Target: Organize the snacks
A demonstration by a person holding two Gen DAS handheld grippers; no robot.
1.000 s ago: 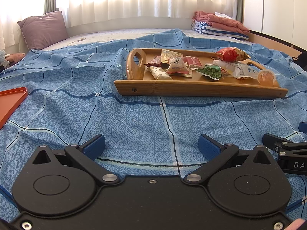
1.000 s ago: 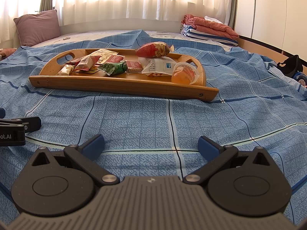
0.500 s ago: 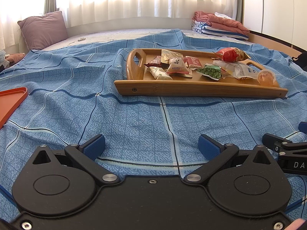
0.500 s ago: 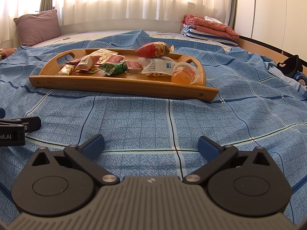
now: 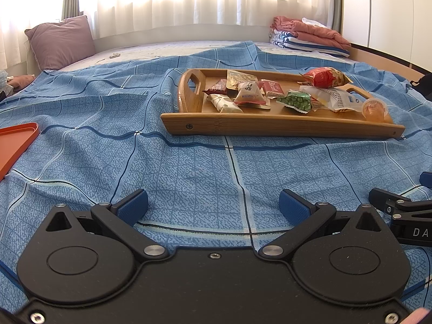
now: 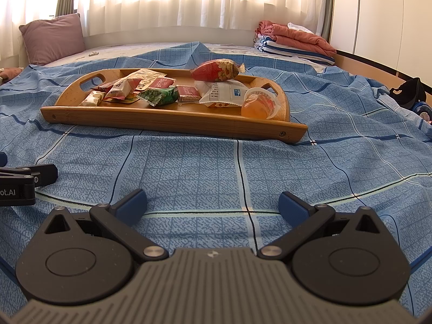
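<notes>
A wooden tray [image 5: 270, 127] [image 6: 167, 120] lies on the blue checked bedspread, well ahead of both grippers. Several snack packets rest in it: a green pea packet [image 5: 295, 101] [image 6: 158, 95], a red nut bag [image 5: 325, 77] [image 6: 216, 70], a white packet [image 5: 337, 97] [image 6: 225, 94] and an orange jelly cup [image 5: 374, 109] [image 6: 257, 104]. My left gripper [image 5: 213, 206] sits low over the bedspread, open, nothing between its blue pads. My right gripper [image 6: 213, 205] is likewise open and empty. Each gripper shows at the other view's edge.
An orange tray [image 5: 14, 145] lies at the far left on the bedspread. A mauve pillow [image 5: 60, 41] leans at the back left and folded bedding [image 5: 307, 36] is stacked at the back right. A dark object [image 6: 410, 91] sits at the right edge.
</notes>
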